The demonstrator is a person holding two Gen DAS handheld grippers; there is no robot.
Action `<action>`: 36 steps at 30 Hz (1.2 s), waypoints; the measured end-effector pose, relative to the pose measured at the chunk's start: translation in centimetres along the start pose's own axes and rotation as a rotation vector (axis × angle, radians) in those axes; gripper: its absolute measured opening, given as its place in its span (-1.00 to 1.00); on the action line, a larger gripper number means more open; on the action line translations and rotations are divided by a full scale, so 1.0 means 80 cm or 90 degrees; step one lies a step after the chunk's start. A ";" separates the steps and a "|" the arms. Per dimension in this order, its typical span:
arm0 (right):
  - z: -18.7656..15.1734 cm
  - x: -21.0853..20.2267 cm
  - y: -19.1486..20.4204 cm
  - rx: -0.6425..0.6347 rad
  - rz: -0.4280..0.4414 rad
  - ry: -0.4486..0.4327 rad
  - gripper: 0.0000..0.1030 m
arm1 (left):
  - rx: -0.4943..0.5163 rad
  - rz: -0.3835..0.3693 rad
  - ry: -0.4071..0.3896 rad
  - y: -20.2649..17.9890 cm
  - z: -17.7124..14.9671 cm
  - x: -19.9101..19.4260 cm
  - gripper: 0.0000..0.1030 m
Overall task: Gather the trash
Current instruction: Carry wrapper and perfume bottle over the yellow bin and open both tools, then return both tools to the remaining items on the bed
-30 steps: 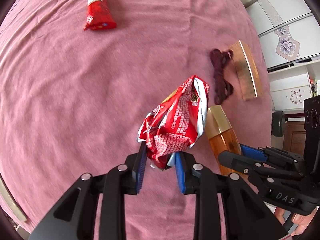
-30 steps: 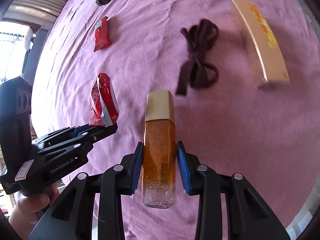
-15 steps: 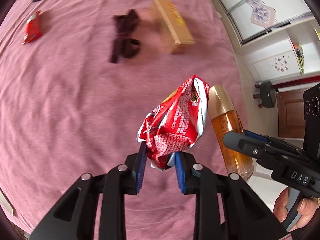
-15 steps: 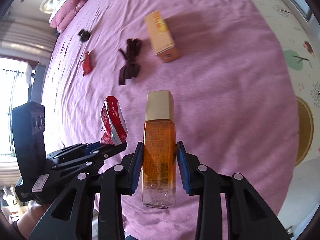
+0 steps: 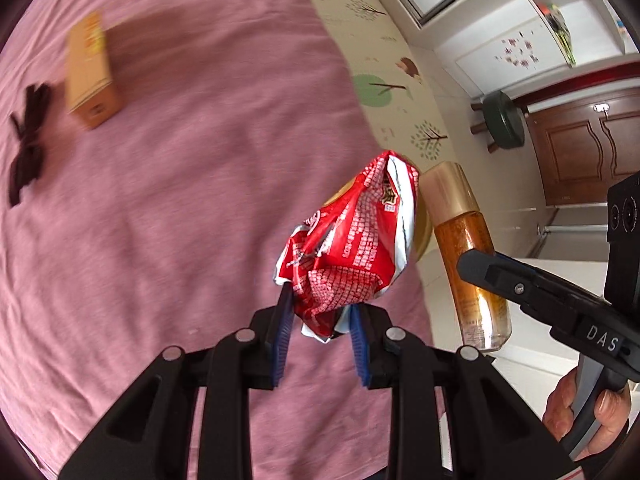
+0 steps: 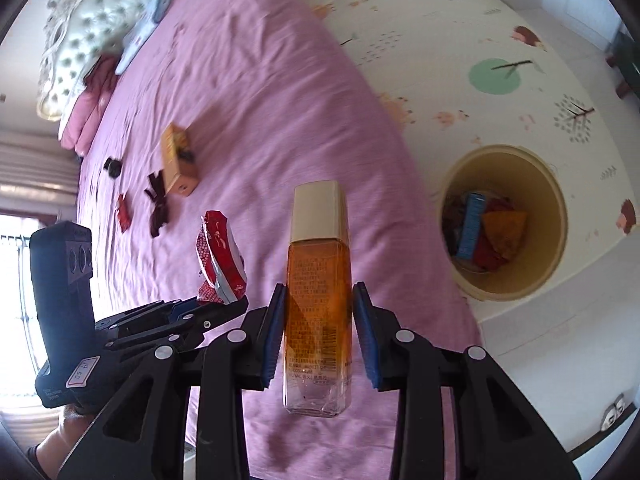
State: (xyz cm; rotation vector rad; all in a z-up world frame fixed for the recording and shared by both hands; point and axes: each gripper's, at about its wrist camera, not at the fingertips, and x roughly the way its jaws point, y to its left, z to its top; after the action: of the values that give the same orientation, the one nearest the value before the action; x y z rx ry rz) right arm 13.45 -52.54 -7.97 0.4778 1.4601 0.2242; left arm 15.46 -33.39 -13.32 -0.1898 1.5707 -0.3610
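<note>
My left gripper (image 5: 320,320) is shut on a crumpled red snack wrapper (image 5: 352,256), held above the edge of the pink bed (image 5: 180,200). To its right, my right gripper (image 6: 319,312) is shut on an amber bottle (image 6: 318,280) with a gold cap; the same bottle (image 5: 468,252) shows in the left wrist view. A round beige trash bin (image 6: 556,208) stands on the floor beside the bed, with wrappers and a blue box inside. The wrapper (image 6: 220,256) and the left gripper (image 6: 180,316) appear at the lower left of the right wrist view.
On the bed lie an orange carton (image 6: 178,160), a dark ribbon (image 6: 158,204), a small red packet (image 6: 124,212) and a black item (image 6: 113,168). Pillows and a tufted headboard (image 6: 80,28) are at the far end. A patterned play mat (image 6: 480,60) covers the floor. A stool (image 5: 502,120) stands by a wooden door.
Both grippers have swept sideways from over the middle of the bed to its edge, each keeping its load. The floor and the trash bin have come into view.
</note>
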 end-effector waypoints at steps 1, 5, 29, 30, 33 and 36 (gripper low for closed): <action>0.000 -0.004 -0.010 0.007 -0.002 -0.003 -0.36 | 0.012 -0.001 0.005 -0.016 0.005 0.008 -0.48; 0.002 -0.022 -0.060 0.047 -0.009 -0.021 -0.36 | 0.045 -0.005 0.019 -0.064 0.019 0.030 -0.48; 0.030 -0.126 -0.247 0.192 -0.027 -0.155 0.15 | 0.237 0.053 0.035 -0.255 0.095 0.099 0.62; 0.030 -0.125 -0.247 0.192 -0.028 -0.154 0.14 | 0.237 0.055 0.035 -0.253 0.093 0.096 0.62; 0.029 -0.116 -0.239 0.185 -0.026 -0.139 0.14 | 0.223 0.056 0.039 -0.241 0.088 0.094 0.63; 0.029 -0.105 -0.221 0.170 -0.020 -0.124 0.14 | 0.202 0.055 0.039 -0.225 0.084 0.091 0.63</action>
State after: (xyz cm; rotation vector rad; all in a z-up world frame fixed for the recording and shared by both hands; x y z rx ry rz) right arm 12.33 -72.24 -8.15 0.6730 1.3112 -0.0434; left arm 20.04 -53.42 -13.99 0.1349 1.5533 -0.5452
